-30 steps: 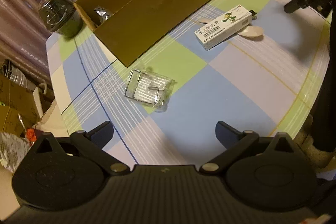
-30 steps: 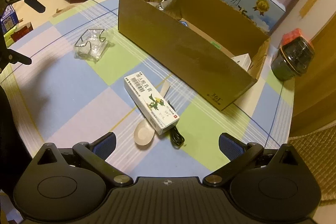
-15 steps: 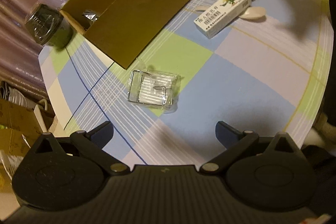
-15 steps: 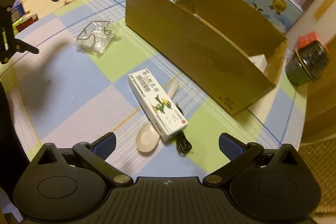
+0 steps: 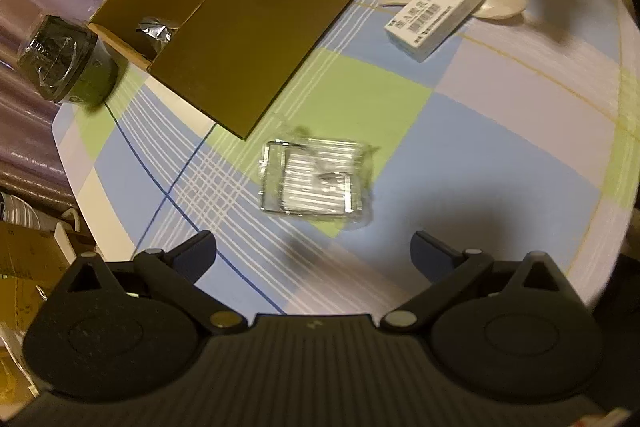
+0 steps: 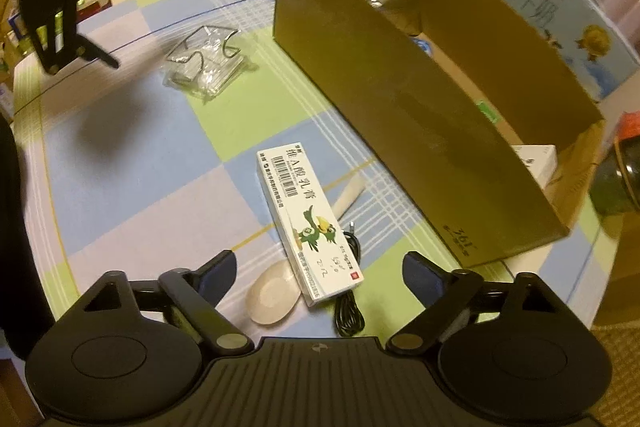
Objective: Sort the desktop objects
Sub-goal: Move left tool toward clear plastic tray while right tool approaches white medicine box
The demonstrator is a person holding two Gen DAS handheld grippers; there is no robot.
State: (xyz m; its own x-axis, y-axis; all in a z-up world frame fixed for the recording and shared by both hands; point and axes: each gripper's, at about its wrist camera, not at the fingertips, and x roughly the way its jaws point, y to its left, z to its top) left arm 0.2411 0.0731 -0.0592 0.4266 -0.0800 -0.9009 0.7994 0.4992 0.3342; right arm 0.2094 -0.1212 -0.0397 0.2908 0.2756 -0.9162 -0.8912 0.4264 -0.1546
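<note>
clear plastic packet (image 5: 316, 183) lies on the desk (image 5: 500, 155) just ahead of the left claw (image 5: 313, 253), wide open, empty, lined up to grab it. white medicine box (image 6: 308, 223) rests over a spoon (image 6: 272, 293) before the right claw (image 6: 318, 271), also wide open, empty. cardboard box (image 6: 420, 131) nearby, likely the drop spot.

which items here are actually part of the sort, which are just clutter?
Job items:
clear plastic packet
white medicine box
cream spoon
black cable
cardboard box

Just lying about:
blue milk carton
dark jar
</note>
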